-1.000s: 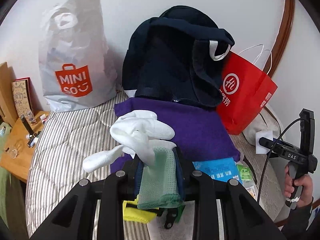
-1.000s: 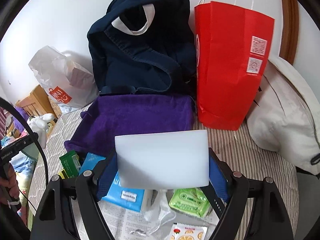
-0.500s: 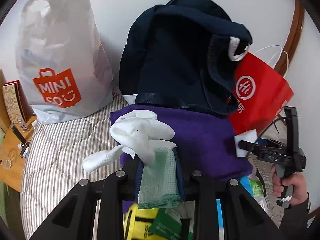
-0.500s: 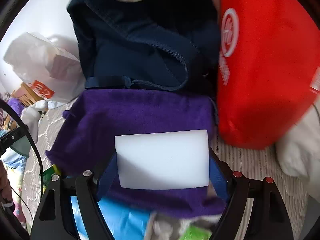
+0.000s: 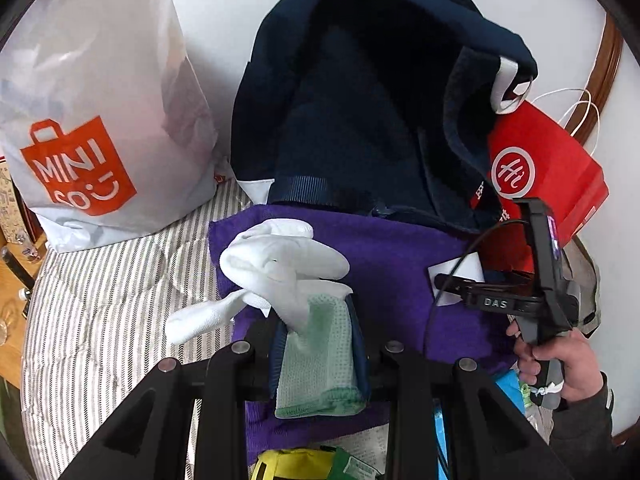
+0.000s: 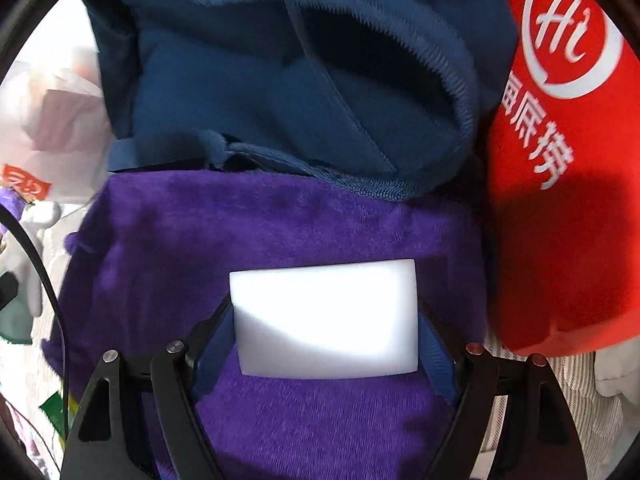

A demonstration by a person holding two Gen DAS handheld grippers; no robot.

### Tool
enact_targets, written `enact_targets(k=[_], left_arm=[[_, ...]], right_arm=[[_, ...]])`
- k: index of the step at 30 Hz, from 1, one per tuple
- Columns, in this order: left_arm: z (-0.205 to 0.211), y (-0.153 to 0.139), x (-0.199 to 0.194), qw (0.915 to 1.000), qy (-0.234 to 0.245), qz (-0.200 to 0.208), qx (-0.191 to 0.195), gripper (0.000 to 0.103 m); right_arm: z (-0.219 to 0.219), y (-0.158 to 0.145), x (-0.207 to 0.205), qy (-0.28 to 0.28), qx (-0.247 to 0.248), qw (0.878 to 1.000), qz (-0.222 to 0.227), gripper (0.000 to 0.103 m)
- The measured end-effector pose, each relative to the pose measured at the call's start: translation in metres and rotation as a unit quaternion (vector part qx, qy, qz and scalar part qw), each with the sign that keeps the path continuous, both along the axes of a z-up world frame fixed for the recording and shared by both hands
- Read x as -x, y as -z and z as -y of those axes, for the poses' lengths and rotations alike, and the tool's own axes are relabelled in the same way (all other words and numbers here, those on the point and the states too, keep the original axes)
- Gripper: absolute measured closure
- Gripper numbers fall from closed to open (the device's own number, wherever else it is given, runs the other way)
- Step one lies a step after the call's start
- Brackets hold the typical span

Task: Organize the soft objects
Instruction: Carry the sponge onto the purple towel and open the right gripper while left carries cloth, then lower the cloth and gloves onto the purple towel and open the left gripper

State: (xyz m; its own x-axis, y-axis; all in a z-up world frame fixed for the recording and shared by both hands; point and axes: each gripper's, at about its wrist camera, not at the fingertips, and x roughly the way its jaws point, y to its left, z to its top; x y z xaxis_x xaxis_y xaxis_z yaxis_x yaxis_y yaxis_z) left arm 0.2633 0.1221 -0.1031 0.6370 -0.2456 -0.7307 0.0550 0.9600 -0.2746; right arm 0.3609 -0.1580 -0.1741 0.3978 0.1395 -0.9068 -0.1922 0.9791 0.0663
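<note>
A: Containers. Navy backpack [image 5: 360, 120] at 12 o'clock in the left wrist view, mouth gaping, interior dark; contents not readable. Frosted plastic shopping bag [image 5: 92, 120] at 10 o'clock, bulging, contents hidden. Red paper bag [image 5: 548, 168] at 2 o'clock, string handles.

B: Grippers?

A: Left gripper [image 5: 318, 352] narrowly closed on a glove [image 5: 288, 272]: white knit fingers, pale green cuff pinched between the blue pads. Right gripper [image 6: 326, 332] spread wide, pads against both ends of a white sponge block [image 6: 326, 316], smooth, rectangular.

B: Where do they sit?

A: Both over the purple towel [image 6: 280, 220], plush, folded, lying on the striped quilted bed [image 5: 104, 300] just in front of the backpack.
</note>
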Motion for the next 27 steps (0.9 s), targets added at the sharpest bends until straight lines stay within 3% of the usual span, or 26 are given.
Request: enact_targets(k=[8, 12, 17, 27], left_arm=[[0.002, 0.005, -0.006, 0.9999, 0.008, -0.006, 0.000, 0.076], [0.002, 0.007, -0.007, 0.9999, 0.009, -0.011, 0.000, 0.076], [0.005, 0.008, -0.009, 0.9998, 0.013, -0.013, -0.004, 0.076], [0.021, 0.013, -0.024, 0.9995, 0.022, -0.017, -0.012, 0.076]], right_arm=[[0.002, 0.014, -0.016, 0.003, -0.002, 0.999, -0.038, 0.020], [0.003, 0.018, -0.019, -0.008, -0.010, 0.998, -0.059, 0.015], [0.001, 0.007, -0.004, -0.018, -0.007, 0.999, -0.046, 0.014], [0.014, -0.050, 0.046, -0.025, -0.012, 1.000, 0.010, 0.014]])
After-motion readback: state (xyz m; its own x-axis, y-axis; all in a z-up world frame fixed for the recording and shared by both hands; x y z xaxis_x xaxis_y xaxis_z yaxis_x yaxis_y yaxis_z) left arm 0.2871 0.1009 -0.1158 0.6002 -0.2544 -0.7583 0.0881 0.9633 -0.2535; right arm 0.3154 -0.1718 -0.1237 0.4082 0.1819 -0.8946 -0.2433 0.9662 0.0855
